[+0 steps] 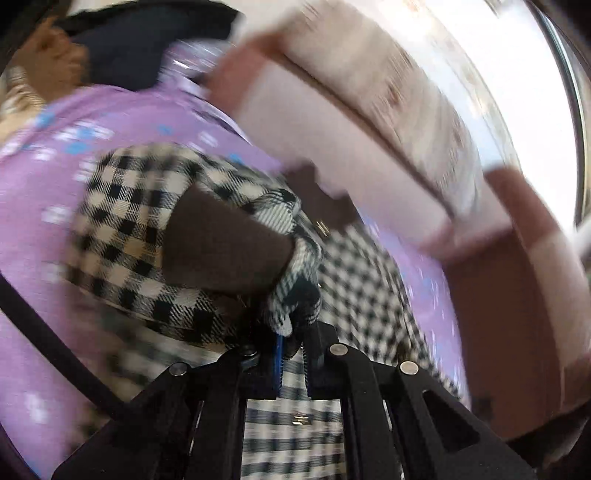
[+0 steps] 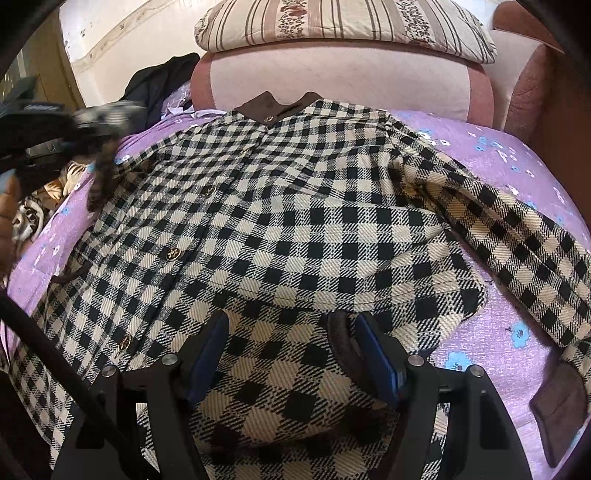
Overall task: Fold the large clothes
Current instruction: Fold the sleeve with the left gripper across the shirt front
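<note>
The checked jacket is covering most of the purple sheet, leaving bare sheet lying open only along the right and left edges. The sofa back and a striped pillow are walling off the far side. A dark garment is piling up at the far left corner.

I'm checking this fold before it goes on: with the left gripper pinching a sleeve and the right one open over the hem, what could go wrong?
1. The left gripper pinches only a small bunch of the checked sleeve; it might slip out mid-swing.
2. The right gripper stands open over the hem, so the jacket isn't pinned and could drag across the purple sheet.
3. The other sleeve lies spread out sideways and may leave the fold lopsided.
</note>
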### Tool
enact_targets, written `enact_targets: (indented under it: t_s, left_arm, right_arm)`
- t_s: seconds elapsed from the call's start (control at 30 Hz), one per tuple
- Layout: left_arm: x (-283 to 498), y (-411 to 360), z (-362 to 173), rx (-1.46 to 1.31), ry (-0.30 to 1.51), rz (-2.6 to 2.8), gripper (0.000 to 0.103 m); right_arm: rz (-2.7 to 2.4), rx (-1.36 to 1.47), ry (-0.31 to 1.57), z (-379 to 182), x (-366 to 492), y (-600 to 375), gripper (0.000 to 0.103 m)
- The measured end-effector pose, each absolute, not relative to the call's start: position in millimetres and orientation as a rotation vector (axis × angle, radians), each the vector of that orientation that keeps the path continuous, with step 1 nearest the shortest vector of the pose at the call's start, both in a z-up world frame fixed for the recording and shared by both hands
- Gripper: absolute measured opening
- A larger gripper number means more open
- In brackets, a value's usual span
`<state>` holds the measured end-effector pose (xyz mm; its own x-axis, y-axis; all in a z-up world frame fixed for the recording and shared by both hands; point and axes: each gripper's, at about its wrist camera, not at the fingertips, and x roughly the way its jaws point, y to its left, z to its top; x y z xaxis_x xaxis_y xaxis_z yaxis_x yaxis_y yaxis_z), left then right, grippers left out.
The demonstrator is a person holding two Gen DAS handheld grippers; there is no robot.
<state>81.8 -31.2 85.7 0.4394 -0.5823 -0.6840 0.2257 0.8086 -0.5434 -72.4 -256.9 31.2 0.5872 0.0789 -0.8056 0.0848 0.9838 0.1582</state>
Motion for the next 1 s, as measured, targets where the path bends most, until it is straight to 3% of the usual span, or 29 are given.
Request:
enact_targets:
  t_s: [0.23, 0.3, 0.33, 0.4, 0.47, 0.77, 1.0]
  left_arm:
    - [69.6, -107.9, 43.7, -0.209, 1.072, -0.541, 0.008]
    - [66.7, -113.2, 36.6, -0.167, 1.086, -0.527, 0.015]
    - [63.4, -109.0, 34.7, -0.157, 1.096, -0.526, 0.022]
    - [63.1, -103.0, 37.6, -0.181, 1.111, -0.531, 0.066]
    - [57.3, -85.7, 43.7, -0.238, 1.093, -0.528, 0.073]
    - [24.1, 3.9, 62.4, -0.057, 1.023, -0.316, 0.074]
    - [40.0, 29.1, 56.0, 0.015, 0.931, -0.203, 0.074]
  right_arm:
    - [0.001, 0.209, 0.950, 27.9, -69.1, -262.5, 0.075]
    - [0.002, 0.206, 0.950, 27.5, -69.4, -261.9, 0.075]
    - [0.003, 0.205, 0.950, 27.2, -69.2, -261.9, 0.075]
    - [0.000, 0.201, 0.947, 26.2, -68.4, -261.7, 0.075]
    - [0.002, 0.203, 0.945, 26.0, -68.6, -261.4, 0.075]
    - [0.099, 0.266, 0.870, 68.0, -54.7, -261.4, 0.075]
    - [0.204, 0.025, 0.822, 98.6, 9.3, -180.1, 0.075]
